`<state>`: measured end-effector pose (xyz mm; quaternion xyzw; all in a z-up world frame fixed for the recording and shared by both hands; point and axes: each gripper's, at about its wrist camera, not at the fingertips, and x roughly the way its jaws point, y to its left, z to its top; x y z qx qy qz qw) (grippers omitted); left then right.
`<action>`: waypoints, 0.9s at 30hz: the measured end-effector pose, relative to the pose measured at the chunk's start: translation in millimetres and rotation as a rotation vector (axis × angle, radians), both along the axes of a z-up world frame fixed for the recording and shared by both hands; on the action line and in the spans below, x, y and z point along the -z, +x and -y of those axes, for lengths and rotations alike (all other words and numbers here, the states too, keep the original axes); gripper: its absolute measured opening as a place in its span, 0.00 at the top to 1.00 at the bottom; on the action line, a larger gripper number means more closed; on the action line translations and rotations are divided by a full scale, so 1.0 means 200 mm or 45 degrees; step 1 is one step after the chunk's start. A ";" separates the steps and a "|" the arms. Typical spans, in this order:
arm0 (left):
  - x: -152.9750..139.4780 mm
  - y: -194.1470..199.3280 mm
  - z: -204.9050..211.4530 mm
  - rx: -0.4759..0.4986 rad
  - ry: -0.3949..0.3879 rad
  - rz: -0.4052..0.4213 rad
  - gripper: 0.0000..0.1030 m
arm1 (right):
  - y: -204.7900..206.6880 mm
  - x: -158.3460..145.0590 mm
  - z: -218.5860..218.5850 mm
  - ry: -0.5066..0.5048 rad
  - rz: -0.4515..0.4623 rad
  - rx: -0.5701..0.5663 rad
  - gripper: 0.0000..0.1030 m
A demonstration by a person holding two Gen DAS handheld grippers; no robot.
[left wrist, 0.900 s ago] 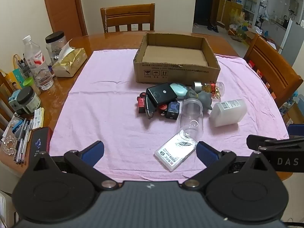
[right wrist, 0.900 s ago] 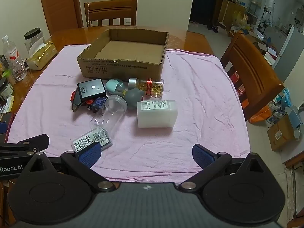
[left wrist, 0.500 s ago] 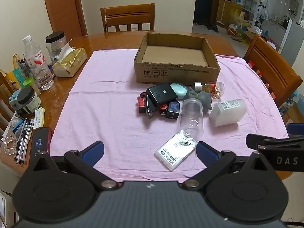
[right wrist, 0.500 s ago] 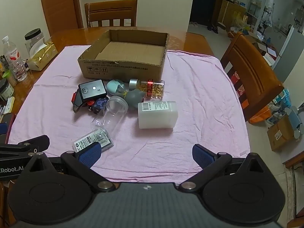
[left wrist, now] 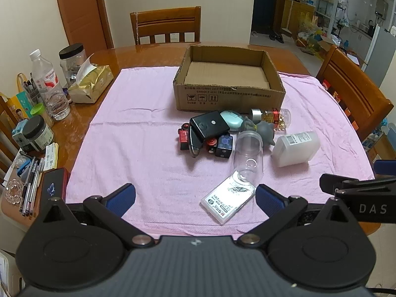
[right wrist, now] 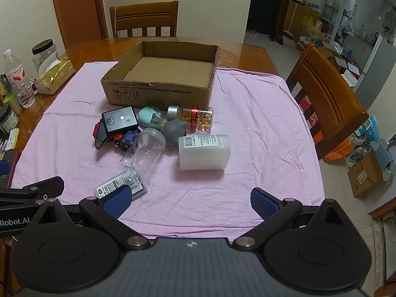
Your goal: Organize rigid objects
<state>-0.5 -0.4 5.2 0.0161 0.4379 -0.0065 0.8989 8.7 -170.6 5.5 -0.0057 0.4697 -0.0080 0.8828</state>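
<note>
Pink cloth scene unchanged over last second; both tongs, left and right, spread, empty, short of pile. Box beyond, empty: sorting unstarted.

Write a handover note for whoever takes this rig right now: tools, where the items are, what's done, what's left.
Left tool: open, empty, hovering at the near edge of the pink cloth.
Right tool: open, empty, also at the near edge.
Box: at the far side of the cloth, nothing in it.
Items: all loose on the cloth in front of the box. Black device, teal case, pill bottle, grey figure, small cubes, clear jar on its side, white bottle on its side, card holder nearest the tools.
Done: nothing moved into the box.
Left: everything, probably starting with the card holder or white bottle.
</note>
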 end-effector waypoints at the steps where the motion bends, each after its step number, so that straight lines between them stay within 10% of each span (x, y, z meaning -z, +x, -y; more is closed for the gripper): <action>1: 0.00 0.00 0.00 0.000 0.000 -0.001 0.01 | 0.00 0.00 0.00 0.000 0.000 0.000 0.00; 27: -0.03 0.02 0.02 0.009 -0.011 0.009 0.01 | 0.02 -0.02 0.01 -0.009 0.008 -0.002 0.00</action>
